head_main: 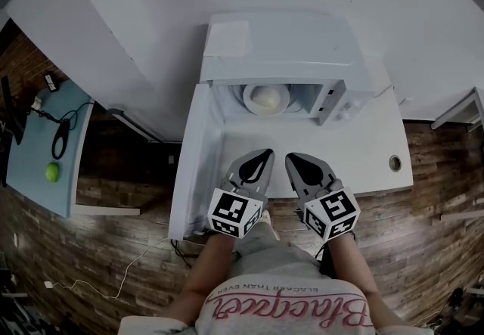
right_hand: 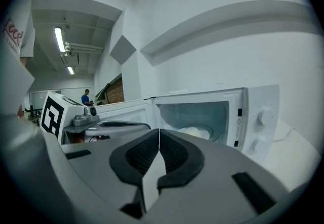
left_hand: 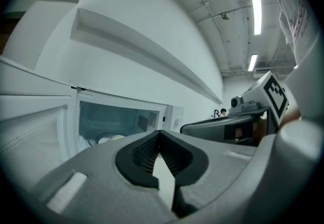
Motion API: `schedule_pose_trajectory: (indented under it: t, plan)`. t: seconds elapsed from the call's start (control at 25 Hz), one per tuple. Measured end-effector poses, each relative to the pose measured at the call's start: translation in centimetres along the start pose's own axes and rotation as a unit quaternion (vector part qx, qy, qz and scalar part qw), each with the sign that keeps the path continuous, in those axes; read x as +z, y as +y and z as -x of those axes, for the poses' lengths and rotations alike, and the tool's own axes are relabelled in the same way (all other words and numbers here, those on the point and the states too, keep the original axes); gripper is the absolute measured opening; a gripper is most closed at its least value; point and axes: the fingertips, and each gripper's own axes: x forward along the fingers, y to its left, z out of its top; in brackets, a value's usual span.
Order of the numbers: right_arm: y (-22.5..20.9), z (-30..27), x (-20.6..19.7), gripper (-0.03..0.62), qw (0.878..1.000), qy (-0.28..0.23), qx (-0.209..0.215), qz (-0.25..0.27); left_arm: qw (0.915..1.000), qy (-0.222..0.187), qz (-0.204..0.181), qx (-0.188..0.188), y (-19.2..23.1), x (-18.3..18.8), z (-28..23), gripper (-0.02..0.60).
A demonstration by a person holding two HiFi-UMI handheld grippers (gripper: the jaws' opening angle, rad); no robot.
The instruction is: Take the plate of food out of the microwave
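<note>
On the white table [head_main: 378, 156], at its back edge against the wall, the microwave [head_main: 280, 61] stands with its door [head_main: 195, 167] swung wide open along the table's left edge. The plate of food [head_main: 266, 97] sits inside the cavity with a pale mound on it, and nothing touches it. I hold my left gripper [head_main: 264, 153] and right gripper [head_main: 292, 158] side by side over the table's front part. They are near each other but apart, both pointing into the open cavity and both short of the plate. Left jaws are closed, pad tips meeting, nothing between them. Right jaws are the same, pressed together and empty.
</note>
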Motion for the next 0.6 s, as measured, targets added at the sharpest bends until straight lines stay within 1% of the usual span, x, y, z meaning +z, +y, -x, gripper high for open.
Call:
schedule_pose_trajectory:
  t: [0.12,0.24,0.44,0.6]
  plan:
    - [-0.7,-1.6,0.4,0.012,1.000,-0.004,0.005,-0.007,0.9999,-0.003,-0.007,0.011,1.2,0.1,-0.9,0.005]
    - [-1.6,-3.1,0.3,0.012,1.000,-0.006,0.000,-0.015,0.9997,-0.001,-0.015,0.020,2.0,0.0,-1.3,0.005]
    - [-2.4,-5.0,0.0,0.014,0.999,-0.012,-0.002,-0.030,0.9994,-0.003,-0.026,0.022,3.2,-0.3,-1.8,0.005]
    - [-2.9,-6.4,-0.5,0.014,0.999,-0.007,0.001,-0.038,0.9990,-0.010,-0.027,0.033,4.2,0.0,-2.1,0.005]
